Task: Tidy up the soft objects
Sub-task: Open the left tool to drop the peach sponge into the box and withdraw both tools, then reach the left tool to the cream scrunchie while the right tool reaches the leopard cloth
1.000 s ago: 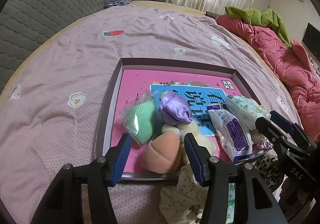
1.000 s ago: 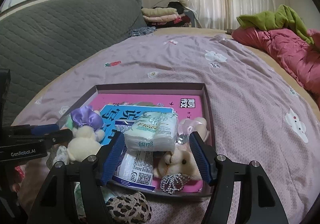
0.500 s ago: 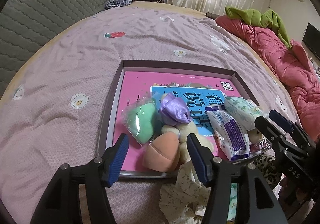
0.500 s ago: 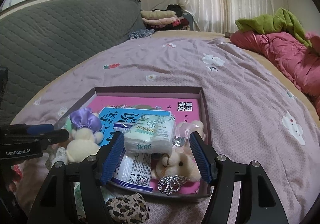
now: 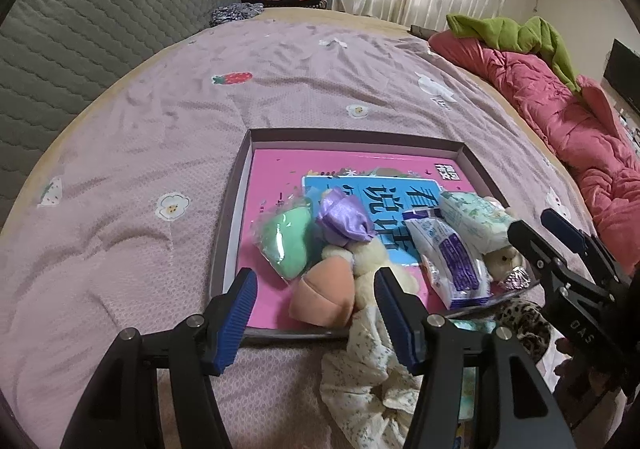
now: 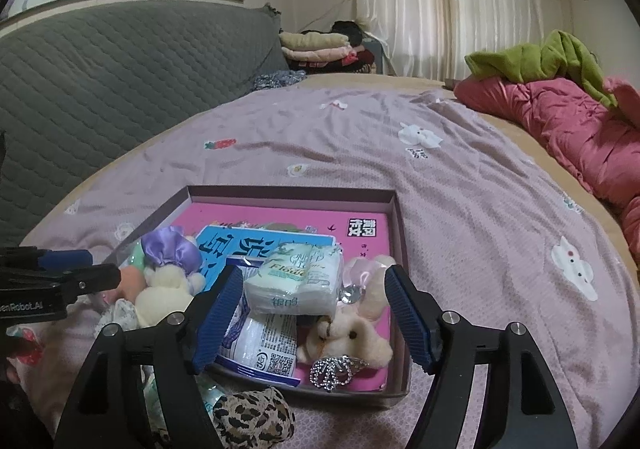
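Note:
A shallow box (image 5: 236, 185) (image 6: 396, 225) with a pink book in it lies on the bed. It holds an orange plush (image 5: 322, 295), a green plush in plastic (image 5: 288, 239), a cream toy with a purple bow (image 5: 346, 215) (image 6: 170, 249), tissue packs (image 5: 452, 253) (image 6: 298, 279) and a cream bunny (image 6: 352, 335). My left gripper (image 5: 314, 307) is open and empty just before the box's near edge. My right gripper (image 6: 314, 315) is open and empty, its fingers either side of the upper tissue pack.
A floral cloth (image 5: 368, 377) and a leopard-print piece (image 6: 254, 419) lie outside the box's near edge. A red quilt (image 5: 560, 109) with green cloth lies at the right. A grey padded headboard (image 6: 100, 61) is at the left. Folded clothes (image 6: 320, 47) are stacked far back.
Both grippers have drawn back a little from the box and stayed open. The objects in the box have not moved.

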Demonstrator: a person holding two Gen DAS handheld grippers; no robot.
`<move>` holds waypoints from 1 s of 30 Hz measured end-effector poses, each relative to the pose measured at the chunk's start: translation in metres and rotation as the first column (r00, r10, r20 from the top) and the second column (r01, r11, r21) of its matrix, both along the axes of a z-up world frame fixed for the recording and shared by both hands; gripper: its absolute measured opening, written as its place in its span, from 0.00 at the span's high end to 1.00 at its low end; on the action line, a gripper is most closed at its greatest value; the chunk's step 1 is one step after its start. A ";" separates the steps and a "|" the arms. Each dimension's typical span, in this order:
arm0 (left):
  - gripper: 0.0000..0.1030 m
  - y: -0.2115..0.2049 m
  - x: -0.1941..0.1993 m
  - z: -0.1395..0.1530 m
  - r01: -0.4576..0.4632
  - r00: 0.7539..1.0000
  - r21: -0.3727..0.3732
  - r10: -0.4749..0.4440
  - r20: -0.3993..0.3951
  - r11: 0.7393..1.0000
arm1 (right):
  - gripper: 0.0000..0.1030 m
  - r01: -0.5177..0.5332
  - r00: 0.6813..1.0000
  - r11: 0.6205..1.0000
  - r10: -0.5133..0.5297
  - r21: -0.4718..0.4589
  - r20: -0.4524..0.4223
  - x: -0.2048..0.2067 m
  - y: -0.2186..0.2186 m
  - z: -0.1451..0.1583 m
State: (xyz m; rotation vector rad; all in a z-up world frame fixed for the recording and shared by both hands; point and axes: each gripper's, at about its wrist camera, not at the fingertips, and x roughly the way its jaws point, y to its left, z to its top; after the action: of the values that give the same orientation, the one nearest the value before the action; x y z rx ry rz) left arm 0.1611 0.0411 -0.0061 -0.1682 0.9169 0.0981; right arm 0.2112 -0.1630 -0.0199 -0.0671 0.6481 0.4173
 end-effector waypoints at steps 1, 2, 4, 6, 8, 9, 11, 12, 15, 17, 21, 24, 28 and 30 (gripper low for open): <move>0.41 -0.001 -0.001 0.001 0.001 1.000 0.004 -0.001 0.001 1.000 | 0.27 0.001 1.000 1.000 -0.001 0.001 0.003 -0.001 -0.001 0.001; 0.41 -0.002 -0.002 0.002 0.005 1.000 0.005 -0.005 0.001 1.000 | 0.27 0.002 1.000 1.000 -0.002 0.002 0.006 -0.001 -0.001 0.002; 0.41 -0.004 -0.004 0.005 0.007 1.000 0.011 -0.007 0.003 1.000 | 0.27 0.007 1.000 1.000 -0.007 0.004 0.012 -0.004 -0.003 0.005; 0.41 -0.006 -0.007 0.007 0.008 1.000 0.013 -0.008 0.006 1.000 | 0.27 0.011 1.000 1.000 -0.011 0.009 0.020 -0.007 -0.005 0.008; 0.41 -0.007 -0.007 0.009 0.006 1.000 0.023 -0.006 0.003 1.000 | 0.27 0.020 0.999 1.000 -0.020 0.006 0.039 -0.012 -0.008 0.012; 0.41 -0.007 -0.008 0.010 0.007 1.000 0.021 -0.007 0.004 1.000 | 0.27 0.025 0.999 1.000 -0.025 0.005 0.044 -0.014 -0.009 0.013; 0.41 -0.008 -0.010 0.013 0.009 1.000 0.019 -0.009 0.010 1.000 | 0.27 0.042 0.998 0.999 -0.042 0.015 0.055 -0.019 -0.013 0.017; 0.41 -0.009 -0.011 0.013 0.009 1.000 0.022 -0.009 0.011 1.000 | 0.27 0.046 0.997 0.999 -0.047 0.021 0.057 -0.021 -0.014 0.018; 0.41 -0.010 -0.014 0.015 0.012 1.000 0.016 -0.012 0.013 1.000 | 0.27 0.057 0.996 0.998 -0.059 0.030 0.065 -0.027 -0.019 0.022; 0.41 -0.010 -0.016 0.016 0.011 1.000 0.009 -0.011 0.016 1.000 | 0.27 0.059 0.996 0.998 -0.060 0.032 0.060 -0.031 -0.021 0.024; 0.41 -0.010 -0.020 0.019 0.008 1.000 0.014 -0.009 0.024 1.000 | 0.27 0.062 0.996 0.998 -0.064 0.033 0.061 -0.042 -0.023 0.029; 0.41 -0.008 -0.024 0.024 0.007 0.999 -0.002 -0.007 0.038 1.000 | 0.27 0.078 0.994 0.997 -0.079 0.020 0.075 -0.051 -0.025 0.034; 0.41 -0.005 -0.031 0.031 0.009 0.998 -0.018 -0.008 0.056 1.000 | 0.27 0.102 0.991 0.994 -0.104 0.023 0.090 -0.062 -0.030 0.042; 0.41 -0.004 -0.034 0.032 0.011 0.998 -0.027 -0.010 0.061 1.000 | 0.27 0.111 0.989 0.994 -0.113 0.024 0.096 -0.067 -0.032 0.046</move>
State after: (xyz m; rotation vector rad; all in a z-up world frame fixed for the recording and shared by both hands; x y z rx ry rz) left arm 0.1270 0.0367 0.0262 -0.1906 0.8581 0.0706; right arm 0.1443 -0.1948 0.0260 -0.0328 0.5490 0.3100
